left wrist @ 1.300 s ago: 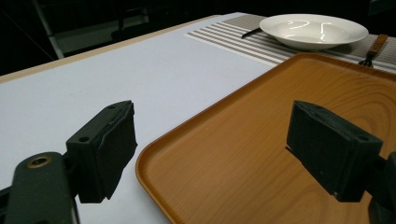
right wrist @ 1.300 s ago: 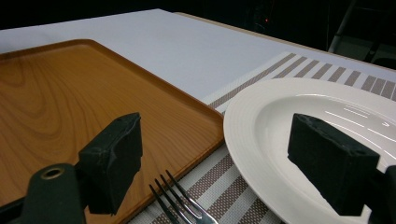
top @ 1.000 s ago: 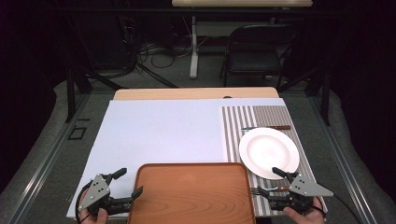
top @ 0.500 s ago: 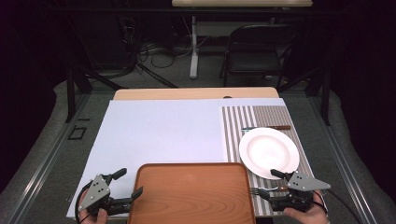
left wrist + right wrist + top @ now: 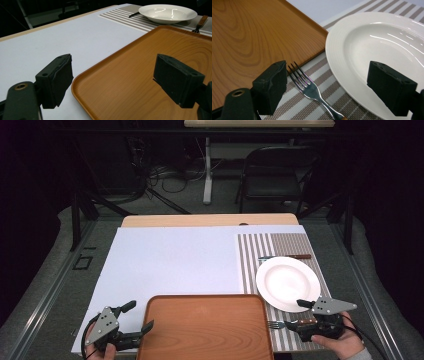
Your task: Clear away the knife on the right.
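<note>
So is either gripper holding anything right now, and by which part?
Nothing is held. The left gripper gapes open over the brown wooden tray; the right gripper is open above the silver fork.

My right gripper (image 5: 300, 312) has fork (image 5: 308, 86) between its spread jaws, hemmed by plate (image 5: 382, 55) and tray (image 5: 205, 327); the white mat (image 5: 170, 260) ahead lies open for passing

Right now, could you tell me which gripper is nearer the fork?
Right. The right gripper hangs over the fork; the left gripper is across the tray.
</note>
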Available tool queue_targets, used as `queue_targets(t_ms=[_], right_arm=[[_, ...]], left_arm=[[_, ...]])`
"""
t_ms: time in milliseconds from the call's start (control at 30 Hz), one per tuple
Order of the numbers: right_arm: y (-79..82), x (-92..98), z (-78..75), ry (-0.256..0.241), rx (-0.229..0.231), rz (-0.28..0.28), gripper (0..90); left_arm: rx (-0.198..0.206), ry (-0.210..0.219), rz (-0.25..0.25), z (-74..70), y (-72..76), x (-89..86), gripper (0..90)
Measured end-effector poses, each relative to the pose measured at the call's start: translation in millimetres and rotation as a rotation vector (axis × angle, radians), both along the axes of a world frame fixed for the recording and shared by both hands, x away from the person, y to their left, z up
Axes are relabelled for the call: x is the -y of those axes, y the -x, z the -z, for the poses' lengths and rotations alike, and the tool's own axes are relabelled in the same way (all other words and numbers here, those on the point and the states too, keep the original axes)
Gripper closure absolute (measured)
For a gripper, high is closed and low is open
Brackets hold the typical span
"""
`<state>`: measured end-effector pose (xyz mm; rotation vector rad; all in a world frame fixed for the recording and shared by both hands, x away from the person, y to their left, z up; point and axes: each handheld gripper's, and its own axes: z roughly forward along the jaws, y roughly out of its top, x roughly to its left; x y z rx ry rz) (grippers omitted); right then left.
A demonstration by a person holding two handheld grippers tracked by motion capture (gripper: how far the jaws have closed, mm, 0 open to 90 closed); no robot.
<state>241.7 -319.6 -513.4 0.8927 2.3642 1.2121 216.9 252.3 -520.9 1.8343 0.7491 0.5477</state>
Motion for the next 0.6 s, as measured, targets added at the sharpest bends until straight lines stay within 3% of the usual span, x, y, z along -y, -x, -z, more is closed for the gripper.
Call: queue_targets(t_ms=[333,500,600], right_arm=[[-12.4,14.2,-10.2,0.115,-0.119,0.003,19.8],[-24.2,26.0,-17.1,0.144,-0.152,0.000,20.0],[-30.1,30.3,-20.7,0.158,-0.147,0.003,20.8]], left_arm=[[-0.014,-0.001,0.001,1.2,-1.5,0.3,15.9],[-0.015,0.001,-0.001,1.3,-1.7,-0.3,15.9],[-0.015,0.002,-0.005,1.5,-1.7,-0.3,15.9]])
